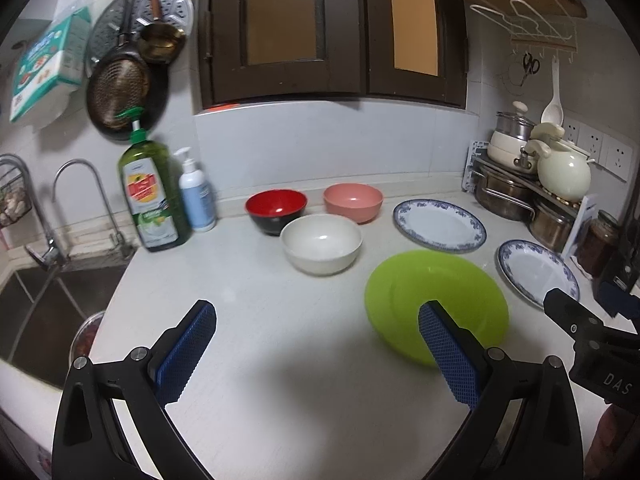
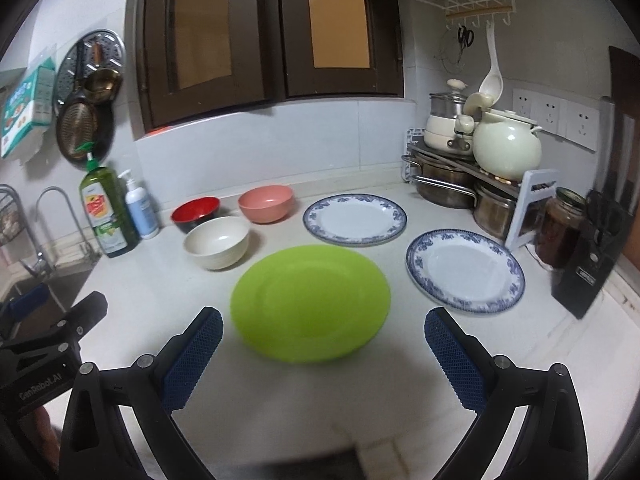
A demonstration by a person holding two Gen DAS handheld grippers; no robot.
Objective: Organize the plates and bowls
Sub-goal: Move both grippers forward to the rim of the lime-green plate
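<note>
Left wrist view: the left gripper (image 1: pixel 316 350) hovers over the white counter (image 1: pixel 248 320), jaws wide apart and holding nothing. Ahead of it sit three bowls: a cream bowl (image 1: pixel 321 244) nearest, a red bowl (image 1: pixel 276 208) and a pink bowl (image 1: pixel 353 201) beyond. A green plate (image 1: pixel 404 292) lies partly behind its right finger.

Right wrist view: the right gripper (image 2: pixel 322 358), jaws likewise spread and empty, faces the green plate (image 2: pixel 310 302) just ahead. Two blue-rimmed plates lie farther off: one (image 2: pixel 355 219) straight ahead, the other (image 2: pixel 465 271) ahead and to the right.

Nothing appears stacked yet; sorting looks barely begun. The likely next move calls for closing on a plate's rim.
</note>
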